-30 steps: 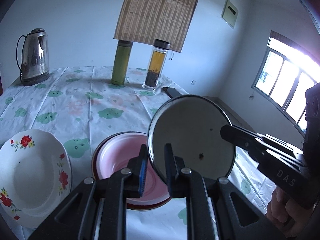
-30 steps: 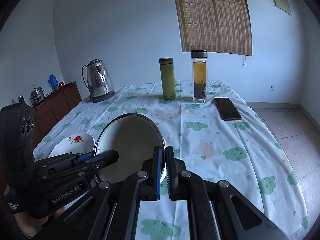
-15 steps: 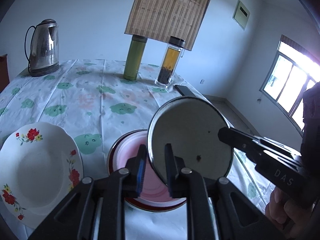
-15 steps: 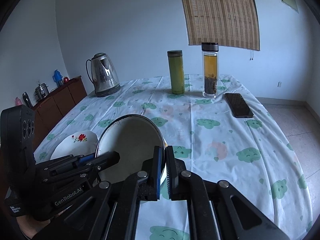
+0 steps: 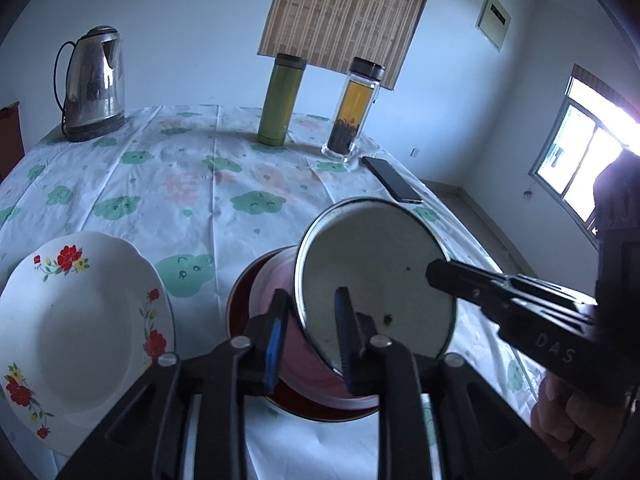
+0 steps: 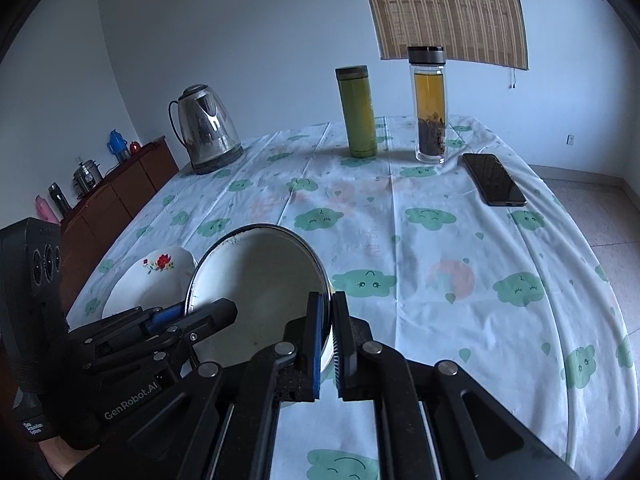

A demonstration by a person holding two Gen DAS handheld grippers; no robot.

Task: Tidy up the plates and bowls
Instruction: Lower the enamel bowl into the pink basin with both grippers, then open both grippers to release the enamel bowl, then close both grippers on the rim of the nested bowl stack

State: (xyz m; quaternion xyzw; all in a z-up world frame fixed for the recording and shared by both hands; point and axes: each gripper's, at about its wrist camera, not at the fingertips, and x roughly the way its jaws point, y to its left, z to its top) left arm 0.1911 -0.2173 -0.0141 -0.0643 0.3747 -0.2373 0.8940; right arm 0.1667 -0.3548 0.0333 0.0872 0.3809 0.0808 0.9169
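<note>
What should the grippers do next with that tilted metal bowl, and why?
Probably lower it slowly. The metal bowl is tilted above the pink bowl, with the right gripper pinching its rim and the left gripper straddling its near edge, so nesting it there looks like the natural next step.

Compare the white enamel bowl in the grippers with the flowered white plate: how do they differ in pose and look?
The enamel bowl is off the table, tilted on edge above the pink bowl; the flowered plate lies flat on the tablecloth. The enamel bowl is plain with a dark rim; the flowered plate has red blossoms and a wavy edge. The right gripper pinches the bowl's rim and the left gripper straddles it; nothing touches the plate. Both are white and round.
</note>
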